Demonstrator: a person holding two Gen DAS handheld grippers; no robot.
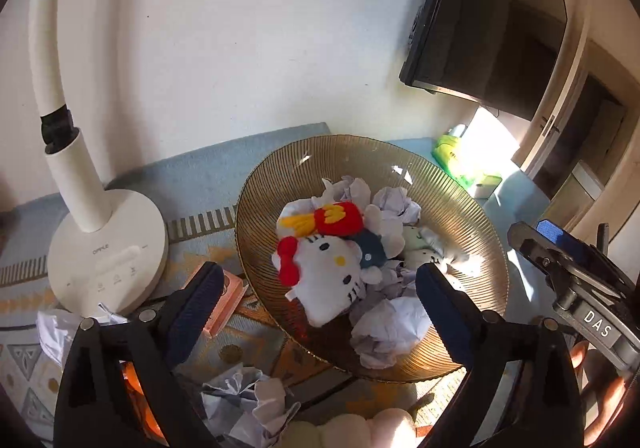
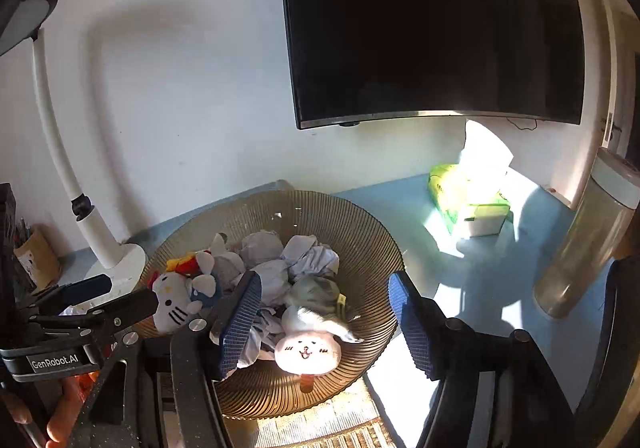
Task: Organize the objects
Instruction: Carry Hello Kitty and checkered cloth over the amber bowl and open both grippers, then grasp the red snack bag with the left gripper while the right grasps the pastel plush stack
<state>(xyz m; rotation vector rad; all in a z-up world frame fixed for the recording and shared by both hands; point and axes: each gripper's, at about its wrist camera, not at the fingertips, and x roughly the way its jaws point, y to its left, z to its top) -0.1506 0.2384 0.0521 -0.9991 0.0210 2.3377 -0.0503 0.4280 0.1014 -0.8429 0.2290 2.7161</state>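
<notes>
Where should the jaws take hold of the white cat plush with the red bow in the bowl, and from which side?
Probably grip the white cat plush across its round head, coming from above. It lies on top of the crumpled paper in the ribbed bowl, and the bowl's raised rim blocks a sideways approach.

Hard sunlight enters from the right, blowing out a white patch on the wall (image 2: 486,152) and washing out the green packet (image 2: 456,188) beneath it. Long soft shadows of the lamp (image 1: 100,240) cross the wall. Fisheye bending curves the television (image 2: 432,28); corners fall black, focus stays fairly sharp
</notes>
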